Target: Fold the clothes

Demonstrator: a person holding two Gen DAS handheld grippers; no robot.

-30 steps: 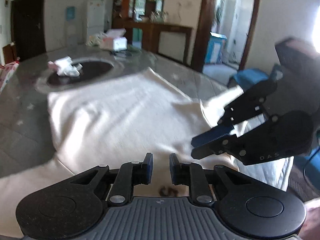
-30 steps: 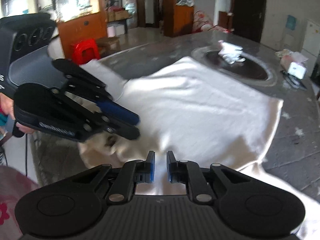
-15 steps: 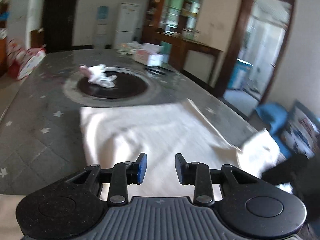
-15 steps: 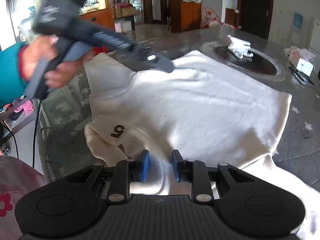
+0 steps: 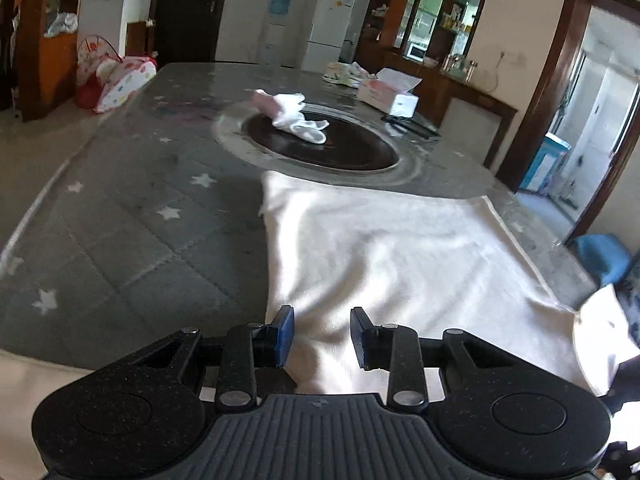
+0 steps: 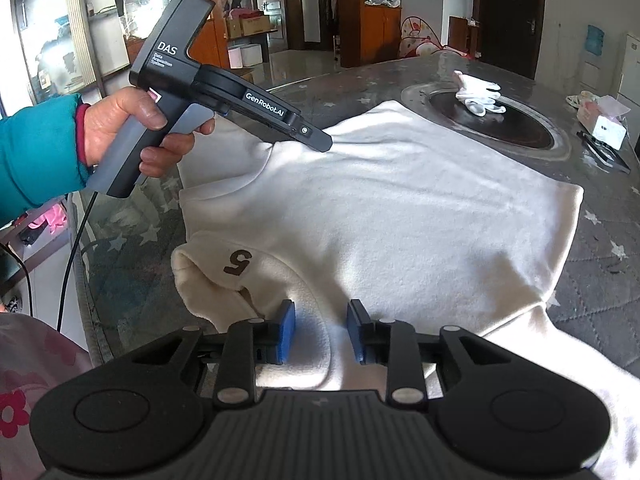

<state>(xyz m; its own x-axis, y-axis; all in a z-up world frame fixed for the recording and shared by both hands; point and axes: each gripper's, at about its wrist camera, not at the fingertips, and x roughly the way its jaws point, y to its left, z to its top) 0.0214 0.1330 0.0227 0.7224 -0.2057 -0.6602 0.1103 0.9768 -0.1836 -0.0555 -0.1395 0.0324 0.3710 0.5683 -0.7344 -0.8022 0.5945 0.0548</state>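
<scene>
Seen from the right wrist, far left of the right gripper [image 6: 320, 330]: a teal sleeve [image 6: 36, 152] and a hand [image 6: 132, 132] wrapped round the grey grip of the left gripper [image 6: 324, 143]. Read "DAS" in white on its upright black body, three smaller lines beneath too fine to make out, and "GenRobot.AI" along its arm. Tipped down onto the cream garment [image 6: 400, 220], nose on or just above the cloth; cannot tell which.

Nearer, just left of the blue pads [image 6: 286, 330]: a rolled cuff or collar bearing a brown "5", printed upside down as viewed. Jaws of the right gripper opening, released, cloth lying in the gap between the pads and not pinched.

Ahead and right: garment spread flat over a grey star-patterned table [image 6: 600, 280], reaching the rim of a dark round inset [image 6: 520, 132] with white gloves [image 6: 478, 94] on it. Farther right, a tissue box [image 6: 604, 120], lettering unreadable.

From the left wrist: left gripper [image 5: 322, 336] parted, nothing clamped, garment [image 5: 400, 260] beneath and ahead of the fingertips, bare table to the left.
</scene>
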